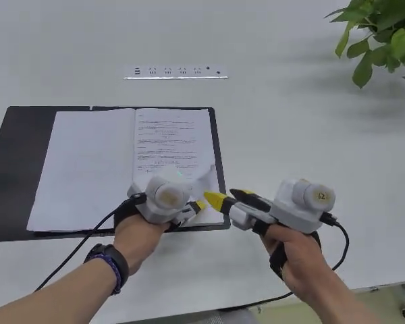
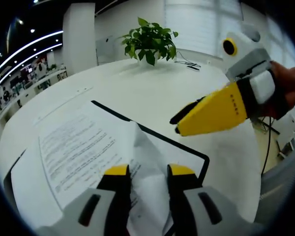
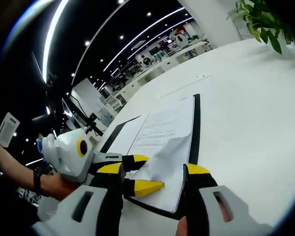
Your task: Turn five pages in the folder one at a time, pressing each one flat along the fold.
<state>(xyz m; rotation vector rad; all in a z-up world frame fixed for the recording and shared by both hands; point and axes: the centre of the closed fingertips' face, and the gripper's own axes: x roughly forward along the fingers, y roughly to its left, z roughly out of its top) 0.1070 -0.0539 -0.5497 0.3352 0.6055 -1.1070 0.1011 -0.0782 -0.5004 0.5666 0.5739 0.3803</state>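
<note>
Folder (image 1: 7, 175) lies open on desk (image 1: 290, 135), near front edge. Left gripper (image 2: 149, 171) pinches lifted bottom corner of right-hand page (image 1: 172, 138); right gripper (image 3: 155, 169) empty, jaws apart, just beside. Carry single sheet over slowly — then press along fold, without creasing.

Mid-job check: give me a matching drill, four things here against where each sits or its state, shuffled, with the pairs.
1 left hand-held gripper
2 right hand-held gripper
3 power strip
4 plant

A beyond the folder's far edge
B jaws open wide
C table's far right
D gripping the page's lifted corner

Pairs: 1-D, 2-B, 3-A, 4-C
</note>
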